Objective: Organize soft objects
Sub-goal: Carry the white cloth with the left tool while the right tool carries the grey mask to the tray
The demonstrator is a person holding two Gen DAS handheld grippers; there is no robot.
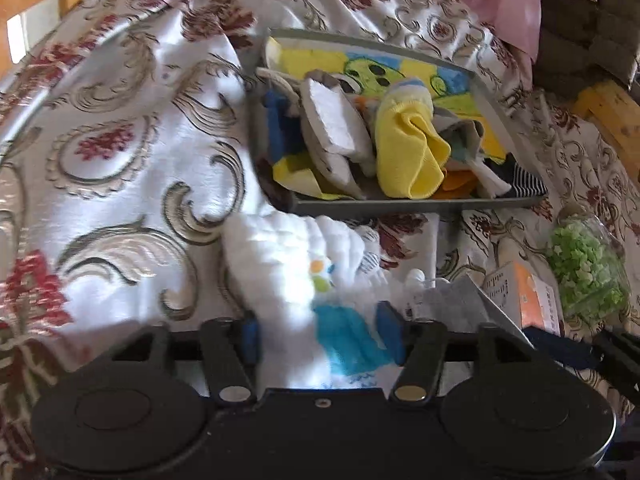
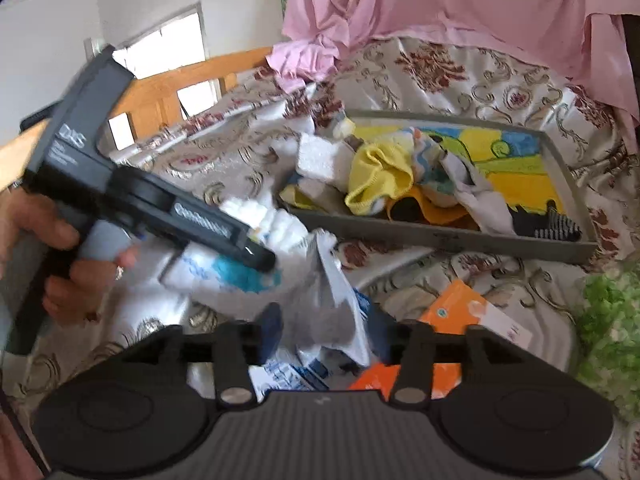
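Note:
A grey tray (image 1: 416, 203) (image 2: 440, 236) on the patterned cloth holds several soft items, among them a yellow cloth (image 1: 408, 152) (image 2: 376, 172) and a white sponge (image 1: 334, 120) (image 2: 320, 158). My left gripper (image 1: 320, 338) (image 2: 264, 260) is shut on a white quilted cloth (image 1: 296, 264) with a blue patch, just in front of the tray. My right gripper (image 2: 326, 336) is shut on a grey and white cloth (image 2: 340, 304), which shows at the right in the left wrist view (image 1: 452, 304).
An orange and white box (image 1: 528, 296) (image 2: 472, 312) and a bag of green bits (image 1: 584, 268) (image 2: 612, 320) lie right of the grippers. Pink fabric (image 2: 420, 12) drapes at the back. A wooden chair back (image 2: 180, 80) stands at the far left.

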